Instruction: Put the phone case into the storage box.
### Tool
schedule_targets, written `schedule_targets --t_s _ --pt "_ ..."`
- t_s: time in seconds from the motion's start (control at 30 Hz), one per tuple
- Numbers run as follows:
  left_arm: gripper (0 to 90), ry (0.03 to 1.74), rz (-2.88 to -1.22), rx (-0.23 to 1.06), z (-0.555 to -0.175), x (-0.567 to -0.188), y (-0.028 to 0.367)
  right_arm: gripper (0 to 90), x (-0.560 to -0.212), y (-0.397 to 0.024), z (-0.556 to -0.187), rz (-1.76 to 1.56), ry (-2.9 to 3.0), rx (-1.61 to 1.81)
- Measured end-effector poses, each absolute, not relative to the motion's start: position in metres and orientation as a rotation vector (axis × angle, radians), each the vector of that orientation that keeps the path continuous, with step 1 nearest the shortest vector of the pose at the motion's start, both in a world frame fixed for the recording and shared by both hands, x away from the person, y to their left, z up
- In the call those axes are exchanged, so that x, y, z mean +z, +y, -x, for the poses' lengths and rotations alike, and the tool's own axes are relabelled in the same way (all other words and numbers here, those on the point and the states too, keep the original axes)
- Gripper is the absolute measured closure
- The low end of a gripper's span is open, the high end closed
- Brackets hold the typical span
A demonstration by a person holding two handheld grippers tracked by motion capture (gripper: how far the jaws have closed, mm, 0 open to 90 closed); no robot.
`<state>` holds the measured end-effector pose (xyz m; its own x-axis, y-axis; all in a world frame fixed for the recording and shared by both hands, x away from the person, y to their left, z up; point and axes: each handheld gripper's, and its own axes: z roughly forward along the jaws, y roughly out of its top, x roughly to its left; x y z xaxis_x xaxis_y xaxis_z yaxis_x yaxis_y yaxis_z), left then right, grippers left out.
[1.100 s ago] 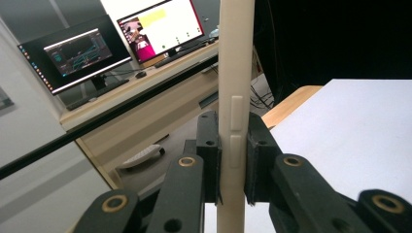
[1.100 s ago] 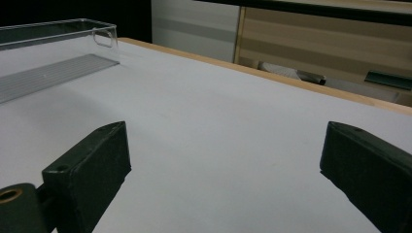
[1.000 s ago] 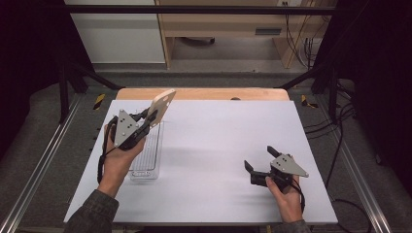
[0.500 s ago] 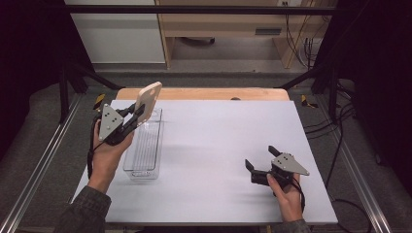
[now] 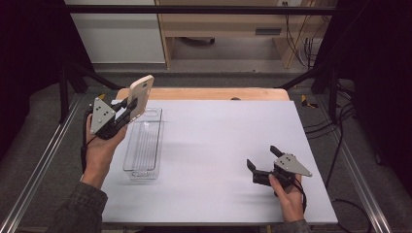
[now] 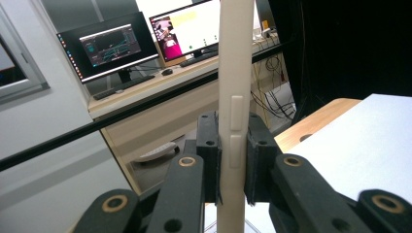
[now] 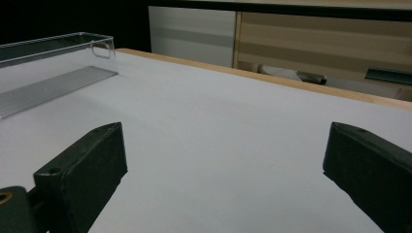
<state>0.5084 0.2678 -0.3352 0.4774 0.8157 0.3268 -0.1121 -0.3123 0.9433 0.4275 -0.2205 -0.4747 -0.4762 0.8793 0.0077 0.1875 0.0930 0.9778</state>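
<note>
Since the earlier frame the left gripper (image 5: 127, 108) has carried the cream phone case (image 5: 141, 95) leftward and tipped it upright. Its jaws pinch the case's lower edge, long axis near vertical, held above the far-left end of the clear plastic tray (image 5: 144, 145). The tray lies just below and right of it. The right gripper (image 5: 262, 162) rests on the tabletop (image 5: 223, 145), jaws spread, well apart.
</note>
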Motion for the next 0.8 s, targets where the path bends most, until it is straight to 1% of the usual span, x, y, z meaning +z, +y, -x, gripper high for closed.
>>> schedule_targets --t_s 0.8 --pt "79.1 0.671 -1.579 1.039 -0.524 -0.340 0.287 2.1 -0.475 -0.221 -0.427 -1.036 1.734 1.451"
